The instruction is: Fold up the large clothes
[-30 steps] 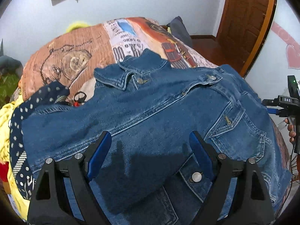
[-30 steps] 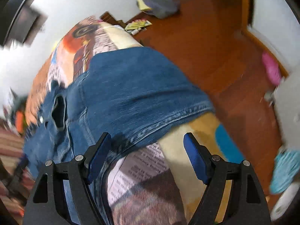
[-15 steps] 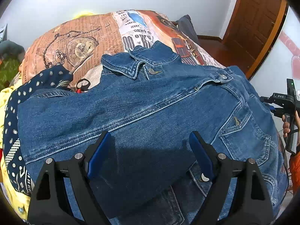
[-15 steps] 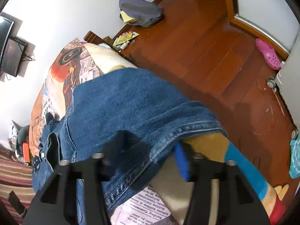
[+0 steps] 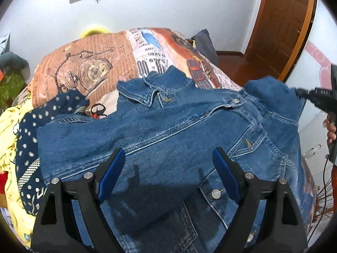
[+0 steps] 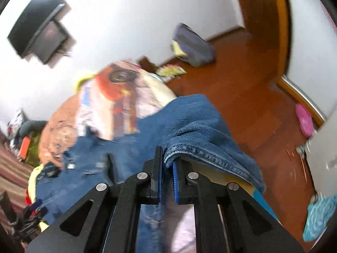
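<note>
A blue denim jacket (image 5: 168,130) lies front up on the bed, collar toward the far side, one sleeve folded across its chest. My left gripper (image 5: 166,168) is open and empty, just above the jacket's lower front. My right gripper (image 6: 167,168) is shut on the hem of the jacket's sleeve (image 6: 195,130) and holds it lifted off the bed's edge. In the left wrist view the right gripper (image 5: 316,99) shows at the far right with the raised sleeve (image 5: 273,92).
The bed has a printed orange and white cover (image 5: 101,63). A heap of clothes, dotted navy (image 5: 27,139) and yellow (image 5: 8,126), lies left of the jacket. Beyond the bed's right edge are wooden floor (image 6: 242,88), a grey bag (image 6: 193,46) and a door (image 5: 280,21).
My right gripper has closed on the sleeve hem and lifted it off the bed. The left gripper has stayed open and has hardly moved over the jacket.
</note>
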Demonstrator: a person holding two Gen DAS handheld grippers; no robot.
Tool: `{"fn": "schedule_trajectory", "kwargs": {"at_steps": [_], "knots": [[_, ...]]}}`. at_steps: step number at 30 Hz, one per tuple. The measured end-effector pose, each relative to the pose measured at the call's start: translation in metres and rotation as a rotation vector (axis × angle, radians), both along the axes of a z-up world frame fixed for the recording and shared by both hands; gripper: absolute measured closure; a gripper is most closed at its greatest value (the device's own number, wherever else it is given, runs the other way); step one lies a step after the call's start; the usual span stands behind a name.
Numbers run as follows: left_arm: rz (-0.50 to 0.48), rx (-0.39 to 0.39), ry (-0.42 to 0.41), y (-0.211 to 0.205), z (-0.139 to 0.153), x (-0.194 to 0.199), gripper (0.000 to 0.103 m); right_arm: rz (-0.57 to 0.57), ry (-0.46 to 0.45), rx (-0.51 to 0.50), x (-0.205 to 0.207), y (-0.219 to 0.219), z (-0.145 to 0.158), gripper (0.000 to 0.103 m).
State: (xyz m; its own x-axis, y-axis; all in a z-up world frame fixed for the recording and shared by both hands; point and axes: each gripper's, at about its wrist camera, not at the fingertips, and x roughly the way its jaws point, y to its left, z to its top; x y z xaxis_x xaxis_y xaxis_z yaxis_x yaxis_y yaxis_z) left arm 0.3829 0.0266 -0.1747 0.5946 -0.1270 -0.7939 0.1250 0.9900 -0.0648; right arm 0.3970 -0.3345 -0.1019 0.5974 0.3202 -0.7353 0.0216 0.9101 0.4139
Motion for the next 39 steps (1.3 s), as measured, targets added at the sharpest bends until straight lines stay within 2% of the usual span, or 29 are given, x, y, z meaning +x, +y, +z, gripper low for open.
{"fn": "schedule_trajectory", "kwargs": {"at_steps": [4,7,12,15,21,22,25,26,28,32,35,39], "knots": [[-0.003,-0.002,-0.022,0.003,0.012,-0.009,0.018,0.121,-0.062,-0.024,-0.004,0.047,0.026,0.096],[-0.004,-0.013,-0.015,0.004,0.015,-0.012,0.018,0.196,-0.068,-0.055,-0.008,0.078,0.021,0.096],[-0.012,-0.037,0.007,0.009,0.013,-0.018,0.018,0.294,0.029,-0.062,-0.013,0.115,-0.020,0.096],[-0.011,-0.040,0.027,0.011,0.007,-0.021,0.018,0.344,0.095,-0.099,-0.019,0.132,-0.048,0.096],[0.002,-0.036,0.078,0.015,-0.012,-0.022,0.018,0.410,0.170,-0.196,-0.034,0.152,-0.076,0.092],[0.004,-0.035,0.085,0.016,-0.015,-0.021,0.018,0.414,0.176,-0.198,-0.036,0.151,-0.075,0.088],[0.009,-0.035,0.100,0.017,-0.021,-0.021,0.018,0.427,0.215,-0.105,-0.041,0.136,-0.069,0.058],[0.010,-0.035,0.104,0.017,-0.023,-0.020,0.018,0.424,0.217,-0.070,-0.043,0.131,-0.066,0.052],[0.013,-0.038,0.110,0.017,-0.024,-0.019,0.018,0.402,0.219,-0.021,-0.049,0.119,-0.059,0.048],[0.018,-0.049,0.118,0.016,-0.027,-0.018,0.018,0.294,0.183,0.005,-0.052,0.087,-0.043,0.036],[0.018,-0.057,0.122,0.013,-0.027,-0.016,0.018,0.187,0.168,0.024,-0.051,0.055,-0.042,0.034],[0.009,-0.052,0.121,0.008,-0.028,-0.016,0.018,0.017,0.234,0.088,-0.039,0.010,-0.063,0.034]]}}
